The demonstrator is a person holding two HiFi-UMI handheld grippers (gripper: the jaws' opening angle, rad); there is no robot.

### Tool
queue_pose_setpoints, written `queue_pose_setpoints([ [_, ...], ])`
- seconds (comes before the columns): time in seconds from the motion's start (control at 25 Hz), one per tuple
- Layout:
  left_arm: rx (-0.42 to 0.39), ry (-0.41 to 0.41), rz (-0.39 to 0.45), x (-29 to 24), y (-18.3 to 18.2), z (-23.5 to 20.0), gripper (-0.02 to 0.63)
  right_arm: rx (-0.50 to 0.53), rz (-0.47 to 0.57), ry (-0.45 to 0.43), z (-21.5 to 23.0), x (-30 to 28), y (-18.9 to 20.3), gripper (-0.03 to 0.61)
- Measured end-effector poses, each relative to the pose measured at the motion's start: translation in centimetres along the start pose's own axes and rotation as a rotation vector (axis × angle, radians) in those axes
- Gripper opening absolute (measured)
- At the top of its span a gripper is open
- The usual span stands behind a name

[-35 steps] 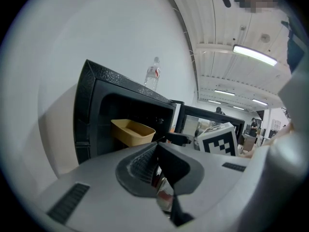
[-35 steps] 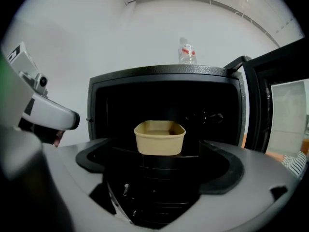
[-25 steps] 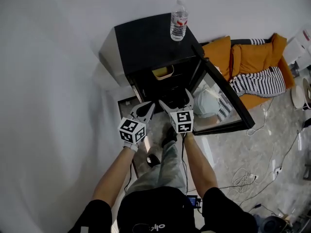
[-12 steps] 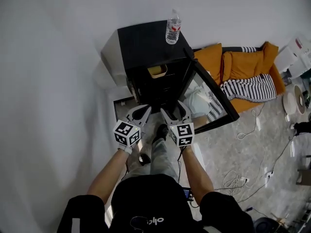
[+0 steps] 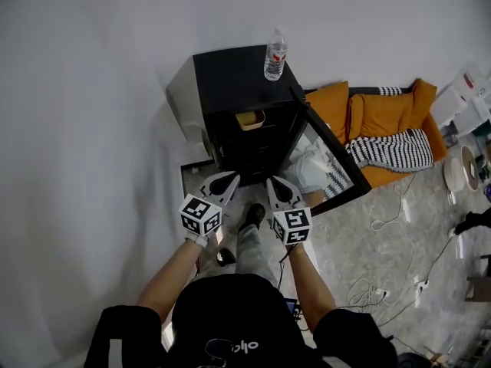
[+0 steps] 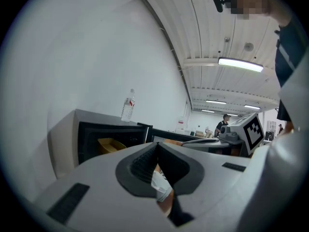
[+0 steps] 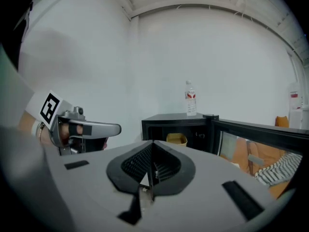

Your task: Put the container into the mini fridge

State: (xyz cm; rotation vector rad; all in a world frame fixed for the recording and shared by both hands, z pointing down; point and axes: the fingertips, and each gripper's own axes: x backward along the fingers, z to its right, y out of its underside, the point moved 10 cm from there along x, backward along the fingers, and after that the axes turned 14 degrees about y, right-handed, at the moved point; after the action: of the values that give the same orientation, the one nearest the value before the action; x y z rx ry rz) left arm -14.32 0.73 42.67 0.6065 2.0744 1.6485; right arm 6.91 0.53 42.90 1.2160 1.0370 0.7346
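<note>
The black mini fridge (image 5: 238, 79) stands against the white wall with its glass door (image 5: 326, 163) swung open to the right. A yellow container (image 5: 250, 118) sits on the upper shelf inside, also seen in the left gripper view (image 6: 110, 144) and the right gripper view (image 7: 176, 139). My left gripper (image 5: 222, 184) hangs in front of the fridge, shut and holding nothing (image 6: 157, 146). Beside it, my right gripper (image 5: 278, 187) has just closed its jaws, with nothing between them (image 7: 152, 146). Both are well clear of the fridge opening.
A water bottle (image 5: 275, 56) stands on the fridge top. Orange cushions (image 5: 383, 113) and a striped blanket (image 5: 391, 148) lie to the right behind the door. Cables (image 5: 376, 282) trail over the floor at the right. A person (image 6: 224, 124) stands far off.
Both grippers have drawn back from the fridge and risen. The right gripper's jaws, wide apart a second ago, are now together. The container stays on the shelf.
</note>
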Motion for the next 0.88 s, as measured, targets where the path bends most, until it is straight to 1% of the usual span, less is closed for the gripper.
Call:
queue_pose_setpoints([
  [0.12, -0.005, 0.0, 0.003, 0.2, -0.2, 0.1, 0.006, 0.0, 0.008, -0.01, -0.4, 0.6, -0.4, 0.008],
  [0.36, -0.015, -0.003, 0.013, 0.8, -0.7, 0.1, 0.008, 0.0, 0.019, -0.004, -0.9, 1.1, -1.1, 0.008],
  [0.88, -0.01, -0.004, 0.012, 1.1, -0.4, 0.3, 0.008, 0.019, 0.011, -0.011, -1.3, 1.6, -0.8, 0.006],
])
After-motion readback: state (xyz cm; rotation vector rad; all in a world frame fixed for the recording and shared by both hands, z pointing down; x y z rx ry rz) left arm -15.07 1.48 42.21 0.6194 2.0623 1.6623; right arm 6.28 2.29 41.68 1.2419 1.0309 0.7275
